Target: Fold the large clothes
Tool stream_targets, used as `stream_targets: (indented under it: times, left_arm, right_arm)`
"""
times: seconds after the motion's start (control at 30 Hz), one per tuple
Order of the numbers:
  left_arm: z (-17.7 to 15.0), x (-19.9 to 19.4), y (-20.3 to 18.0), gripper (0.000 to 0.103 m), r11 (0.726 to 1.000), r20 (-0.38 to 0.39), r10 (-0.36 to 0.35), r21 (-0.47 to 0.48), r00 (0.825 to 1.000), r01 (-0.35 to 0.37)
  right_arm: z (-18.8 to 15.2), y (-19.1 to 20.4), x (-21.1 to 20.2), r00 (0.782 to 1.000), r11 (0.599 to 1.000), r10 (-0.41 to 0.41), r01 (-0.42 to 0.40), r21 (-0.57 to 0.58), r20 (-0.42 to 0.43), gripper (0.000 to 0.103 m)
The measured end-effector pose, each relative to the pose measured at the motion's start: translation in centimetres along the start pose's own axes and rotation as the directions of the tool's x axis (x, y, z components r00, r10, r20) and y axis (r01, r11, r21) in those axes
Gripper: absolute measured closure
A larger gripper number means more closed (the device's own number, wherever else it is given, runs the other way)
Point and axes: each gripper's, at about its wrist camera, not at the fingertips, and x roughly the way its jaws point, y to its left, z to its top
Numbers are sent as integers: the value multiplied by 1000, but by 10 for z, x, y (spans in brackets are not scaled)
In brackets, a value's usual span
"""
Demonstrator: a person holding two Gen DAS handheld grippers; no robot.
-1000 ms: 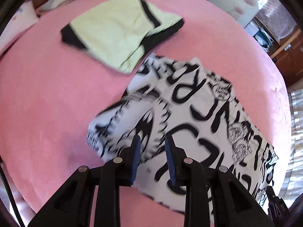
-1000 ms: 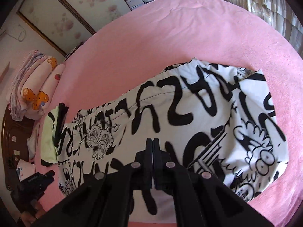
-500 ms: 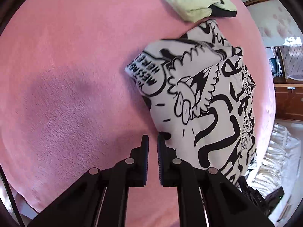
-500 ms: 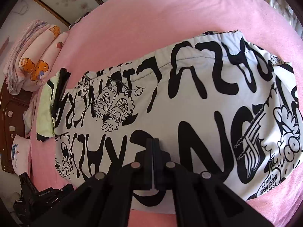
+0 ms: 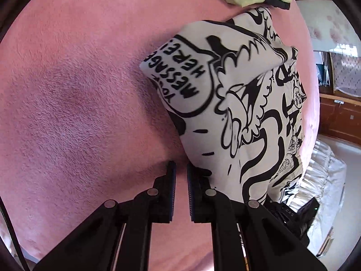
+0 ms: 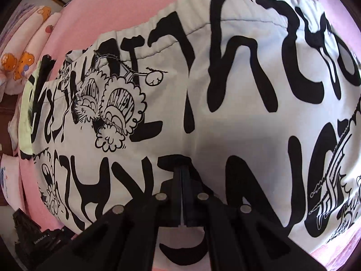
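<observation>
The white garment with black graffiti lettering and cartoon print (image 6: 203, 103) lies spread flat on the pink bedspread (image 5: 79, 103), and everything here is placed against that garment.

In the right wrist view the right gripper (image 6: 182, 169) points steeply down over the middle of the printed garment. Its jaws are pressed together with no gap showing. The tips sit low against the cloth near a thick black letter; whether they pinch any fabric cannot be told. The garment's gathered, stitched edge (image 6: 180, 6) runs along the far side of the jaws, with pink bedspread beyond it. Past the garment's left end a pale green garment with black trim (image 6: 27, 94) lies on the bedspread, touching or slightly overlapping it, and printed pink bedding (image 6: 20, 52) is stacked beyond that.

In the left wrist view the left gripper (image 5: 181, 169) hangs at the garment's near corner. Its jaws stand narrow, with only a thin slit between the blue pads, and pink bedspread shows through that slit. The garment's edge (image 5: 225, 103) lies just beside the right-hand finger, which covers a bit of the cloth; no fabric is visibly between the pads. The corner bearing a speech-bubble print lies further out from the jaws. The green garment lies beyond the far end of the printed one.
</observation>
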Motion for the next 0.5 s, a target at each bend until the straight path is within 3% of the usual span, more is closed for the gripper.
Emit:
stream_targets:
  times: [0.1,0.2,0.33,0.5]
  left_arm:
    - [4,2,8,96,998,-27,-68,-1,997,69]
    - [9,7,12,96,990,-45,-132,46,990,134]
    - [12,2,14,97,967,-75,-233,90,970,239]
    - [8,-10,21,97,954,-88,-280,81,956,287]
  right_arm:
    - [5,-15,5,997,996,70,-68,56,-36,103]
    - [5,-21,7,993,994,105,-103,41,-46,103]
    - [5,-28,6,989,990,136,-133,53,-53,103]
    - [0,-38,3,987,985,154,-150,82,-39,103]
